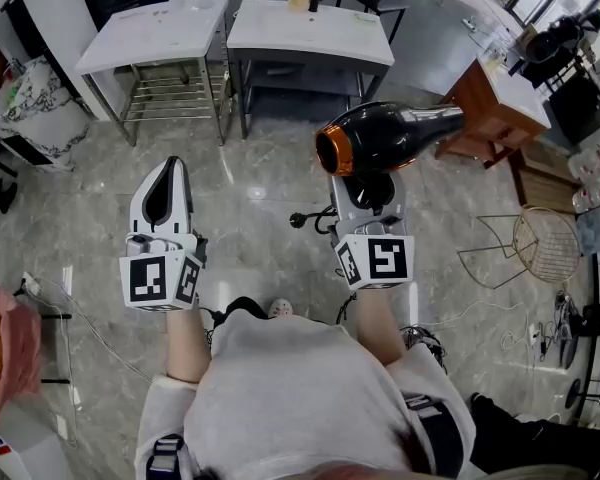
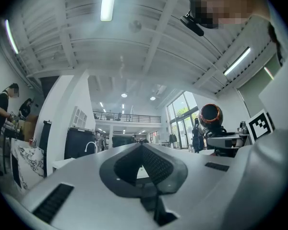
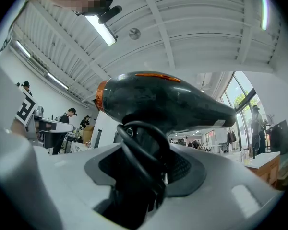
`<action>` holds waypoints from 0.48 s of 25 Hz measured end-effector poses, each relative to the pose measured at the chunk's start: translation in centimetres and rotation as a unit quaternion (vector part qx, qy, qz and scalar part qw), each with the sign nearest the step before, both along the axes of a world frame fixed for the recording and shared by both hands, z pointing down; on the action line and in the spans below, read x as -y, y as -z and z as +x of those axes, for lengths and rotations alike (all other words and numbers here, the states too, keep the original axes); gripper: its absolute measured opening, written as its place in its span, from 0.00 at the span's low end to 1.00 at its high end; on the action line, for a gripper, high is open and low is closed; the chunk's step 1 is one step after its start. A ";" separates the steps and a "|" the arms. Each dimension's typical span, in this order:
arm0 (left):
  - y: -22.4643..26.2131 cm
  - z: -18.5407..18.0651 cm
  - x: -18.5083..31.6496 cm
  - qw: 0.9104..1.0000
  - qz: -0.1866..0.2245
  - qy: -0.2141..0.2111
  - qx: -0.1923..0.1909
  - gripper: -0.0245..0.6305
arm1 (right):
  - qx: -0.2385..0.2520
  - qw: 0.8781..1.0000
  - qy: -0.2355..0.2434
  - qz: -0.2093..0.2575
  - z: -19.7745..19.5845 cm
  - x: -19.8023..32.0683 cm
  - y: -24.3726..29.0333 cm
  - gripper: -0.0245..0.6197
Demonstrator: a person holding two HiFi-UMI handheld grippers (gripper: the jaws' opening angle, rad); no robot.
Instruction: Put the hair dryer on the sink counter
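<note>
The black hair dryer (image 1: 395, 136) with an orange ring at its rear lies level above the floor, nozzle pointing right. My right gripper (image 1: 368, 186) is shut on its handle. In the right gripper view the hair dryer (image 3: 163, 97) fills the middle, and its black cord (image 3: 140, 150) loops down over the handle between the jaws of the right gripper (image 3: 156, 150). The plug end of the cord (image 1: 300, 220) hangs left of that gripper. My left gripper (image 1: 172, 166) is held beside it, shut and holding nothing. In the left gripper view the left gripper (image 2: 141, 145) has its tips together, and the hair dryer (image 2: 210, 116) shows at right.
Two white tables (image 1: 155, 30) (image 1: 310, 30) stand ahead on the marble floor. A wooden cabinet with a white top (image 1: 490, 103) is at the right, a wire-frame stool (image 1: 542, 243) nearer. A patterned cloth-covered thing (image 1: 35, 103) stands at the left. People stand at the far left (image 2: 1, 114).
</note>
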State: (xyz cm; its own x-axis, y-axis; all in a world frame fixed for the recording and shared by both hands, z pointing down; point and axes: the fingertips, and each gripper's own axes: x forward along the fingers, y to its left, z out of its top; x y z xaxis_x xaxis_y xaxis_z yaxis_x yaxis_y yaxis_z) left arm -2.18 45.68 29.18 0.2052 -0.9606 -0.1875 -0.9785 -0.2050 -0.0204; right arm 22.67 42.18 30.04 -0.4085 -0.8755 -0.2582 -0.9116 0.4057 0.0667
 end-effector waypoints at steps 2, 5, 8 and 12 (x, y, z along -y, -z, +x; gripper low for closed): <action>-0.2 0.2 0.1 1.000 -0.001 0.000 -0.001 0.05 | 0.001 1.000 0.004 -0.002 0.0 0.2 -0.3 0.42; -0.2 0.9 0.2 1.000 0.001 0.001 0.001 0.05 | 0.004 1.000 0.006 -0.007 0.6 0.5 -0.6 0.42; 0.0 1.4 0.8 1.000 0.000 0.003 0.003 0.05 | 0.015 1.000 0.010 -0.012 1.2 1.1 -0.6 0.42; 0.0 1.0 2.5 1.000 -0.003 0.002 0.003 0.05 | 0.024 1.000 0.013 -0.015 0.9 3.0 -0.5 0.42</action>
